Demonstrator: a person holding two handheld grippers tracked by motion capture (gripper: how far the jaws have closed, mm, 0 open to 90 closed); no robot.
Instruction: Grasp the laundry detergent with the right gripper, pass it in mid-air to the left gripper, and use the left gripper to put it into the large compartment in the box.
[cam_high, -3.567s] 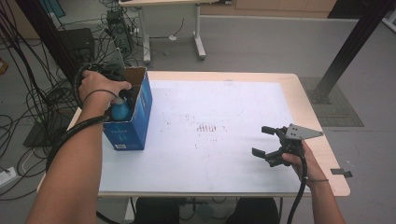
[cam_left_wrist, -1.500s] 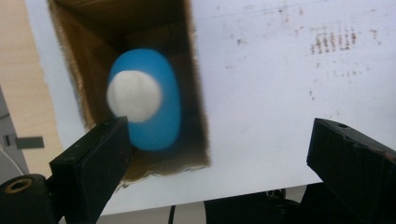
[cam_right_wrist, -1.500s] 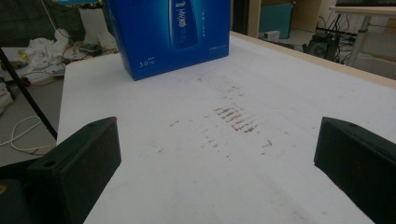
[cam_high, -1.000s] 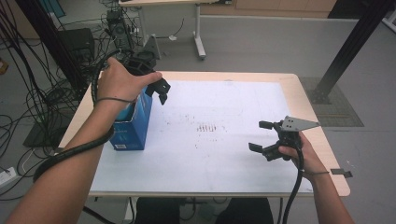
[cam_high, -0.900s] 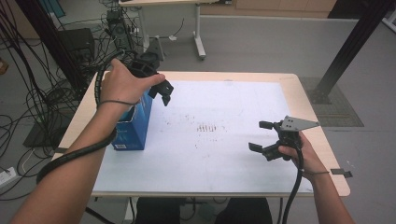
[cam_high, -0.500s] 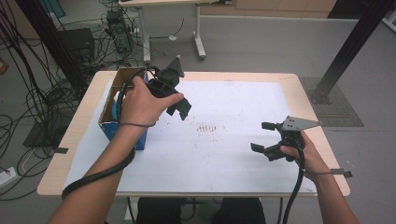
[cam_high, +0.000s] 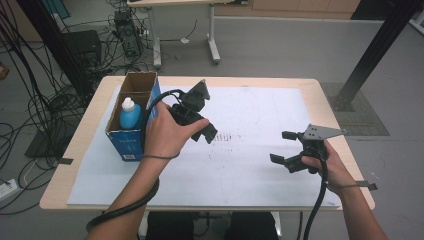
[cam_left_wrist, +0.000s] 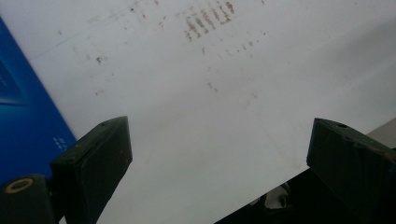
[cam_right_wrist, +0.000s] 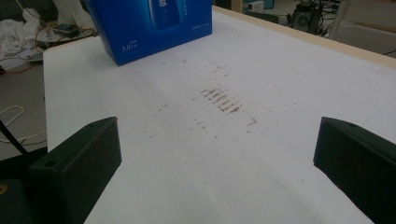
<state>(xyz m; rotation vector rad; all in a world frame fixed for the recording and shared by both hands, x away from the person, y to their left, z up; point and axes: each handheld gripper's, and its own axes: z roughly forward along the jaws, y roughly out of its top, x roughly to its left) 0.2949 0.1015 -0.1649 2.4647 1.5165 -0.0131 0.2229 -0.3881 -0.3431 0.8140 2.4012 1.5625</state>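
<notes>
From the high view we see one blue bottle standing inside the open-topped blue box at the table's left; our gripper views catch the box's blue wall but not its inside. We hold two grippers: the left gripper just right of the box, the right gripper well apart, both above the white sheet, jaws spread and empty.

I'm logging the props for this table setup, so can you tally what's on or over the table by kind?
Blue bottle: 1
Blue cardboard box: 1
White sheet covering the table: 1
Handheld grippers: 2, the left gripper and the right gripper, both open and holding nothing
Total: 5
</notes>
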